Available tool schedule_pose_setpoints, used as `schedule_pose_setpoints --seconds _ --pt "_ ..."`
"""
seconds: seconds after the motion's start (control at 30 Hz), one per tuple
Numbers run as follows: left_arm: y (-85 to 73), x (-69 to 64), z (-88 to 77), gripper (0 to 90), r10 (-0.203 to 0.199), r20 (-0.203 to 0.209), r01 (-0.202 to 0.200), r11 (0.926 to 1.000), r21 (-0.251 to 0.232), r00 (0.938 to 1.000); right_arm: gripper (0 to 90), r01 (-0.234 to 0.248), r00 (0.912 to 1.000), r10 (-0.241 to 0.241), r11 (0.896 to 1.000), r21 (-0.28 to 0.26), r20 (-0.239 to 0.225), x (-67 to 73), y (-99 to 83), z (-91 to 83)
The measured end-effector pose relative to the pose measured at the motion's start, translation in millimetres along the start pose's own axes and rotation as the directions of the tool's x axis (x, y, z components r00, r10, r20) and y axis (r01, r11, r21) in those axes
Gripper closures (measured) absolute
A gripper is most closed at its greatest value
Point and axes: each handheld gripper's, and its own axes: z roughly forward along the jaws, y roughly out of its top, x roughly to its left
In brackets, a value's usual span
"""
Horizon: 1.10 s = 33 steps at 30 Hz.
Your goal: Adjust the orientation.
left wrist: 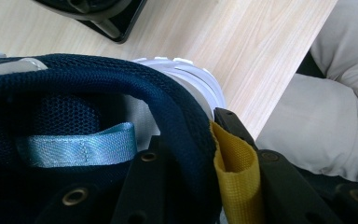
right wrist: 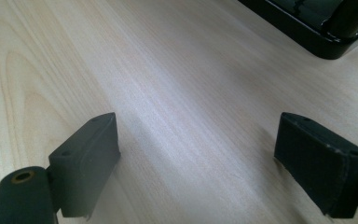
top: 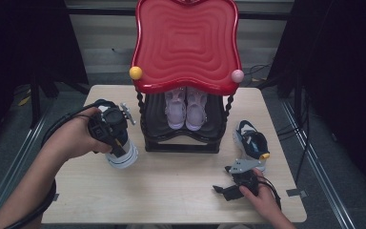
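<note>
High view puts my left gripper (top: 110, 130) over the left part of the bench (top: 171, 191), holding a navy shoe (top: 119, 150) with a white sole, toe hanging down just above the bench top. Left gripper view shows my fingers (left wrist: 144, 186) clenched on the shoe's heel collar (left wrist: 186, 126), one finger inside the opening by the pale blue loop (left wrist: 79, 149), the other outside against the yellow pull tab (left wrist: 235, 172).

Just right of the shoe stands the black shoe rack (top: 181, 143) with its red wavy top (top: 187, 43), a pink pair of shoes (top: 186, 109) on its lower shelf. A narrow gap lies between the held shoe and the rack's left post. The bench's left edge is near my left hand.

My right gripper (top: 231, 186) lies low at the near right, fingers (right wrist: 86, 158) released and wide apart over bare wood in the right gripper view, the rack's base corner (right wrist: 326, 42) far off to the right there. The second navy shoe (top: 251, 143) sits on its side just beyond the right gripper, near the bench's right edge.

Open wood stretches across the near middle, between both hands and in front of the rack.
</note>
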Motion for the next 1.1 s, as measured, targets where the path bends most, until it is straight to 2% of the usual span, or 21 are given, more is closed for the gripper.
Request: schedule_pose_setpoints --seconds 0.13,0.17,0.37,0.47,0.5,0.57,0.67,0.7,0.8,0.87,0.9,0.93,0.97,1.1 --pt "2.2 -0.8 -10.8 73.8 0.002 -0.008 -0.002 0.9999 -0.014 1.0000 13.0 -0.003 1.0000 0.003 1.000 0.002 -0.003 0.2 0.0 -0.1" --pt "2.9 -0.3 -14.1 73.8 0.015 -0.010 -0.015 0.9999 -0.005 0.9998 13.0 0.000 1.0000 0.000 1.000 0.000 0.000 0.0 0.0 0.0" --pt "5.7 -0.2 -31.4 73.8 0.032 -0.046 -0.032 0.9995 0.005 0.9984 13.0 0.000 1.0000 0.000 1.000 0.000 0.000 0.0 0.0 0.0" --pt "7.5 0.2 -39.8 73.8 0.038 -0.053 -0.038 0.9992 -0.005 0.9979 13.0 0.000 1.0000 0.000 1.000 0.000 0.000 0.0 0.0 0.0" --pt "7.9 -0.2 -41.7 73.8 0.030 -0.051 -0.031 0.9993 -0.021 0.9983 13.0 -0.003 1.0000 0.003 1.000 0.002 -0.005 0.3 0.0 0.0" --pt "9.1 0.1 -46.8 73.7 0.049 -0.057 -0.050 0.9986 -0.019 0.9972 13.0 -0.004 1.0000 0.004 1.000 0.002 -0.003 0.3 0.0 -0.1" --pt "10.7 -2.1 -50.8 73.7 0.034 -0.072 -0.037 0.9986 -0.038 0.9968 13.0 -0.003 1.0000 0.003 1.000 0.002 -0.003 0.2 0.0 -0.1" --pt "11.5 -2.0 -52.8 73.7 0.034 -0.071 -0.036 0.9989 -0.030 0.9969 13.0 -0.004 1.0000 0.004 1.000 0.002 -0.004 0.3 0.0 0.0" --pt "13.7 -1.3 -58.3 73.6 0.050 -0.082 -0.050 0.9987 -0.010 0.9954 13.0 -0.003 1.0000 0.003 1.000 0.002 -0.003 0.2 0.0 -0.1" --pt "15.1 -2.6 -61.1 73.6 0.041 -0.088 -0.044 0.9986 -0.028 0.9953 13.0 -0.004 1.0000 0.004 1.000 0.006 -0.005 0.4 -0.1 -0.2" --pt "16.1 -2.0 -64.8 73.7 0.064 -0.084 -0.065 0.9978 -0.016 0.9944 13.0 -0.004 1.0000 0.004 1.000 0.006 -0.005 0.4 -0.1 -0.2" --pt "16.2 -3.4 -65.2 73.6 0.045 -0.084 -0.048 0.9982 -0.036 0.9955 13.0 -0.004 1.0000 0.004 1.000 0.006 -0.005 0.4 -0.1 -0.2" --pt "17.0 -3.1 -67.7 73.6 0.057 -0.086 -0.060 0.9977 -0.032 0.9947 13.0 -0.004 1.0000 0.004 1.000 0.006 -0.006 0.3 -0.1 -0.2" --pt "19.9 -4.5 -78.3 73.6 0.056 -0.102 -0.060 0.9977 -0.033 0.9932 13.0 -0.004 1.0000 0.004 1.000 0.006 -0.005 0.3 -0.1 -0.2"
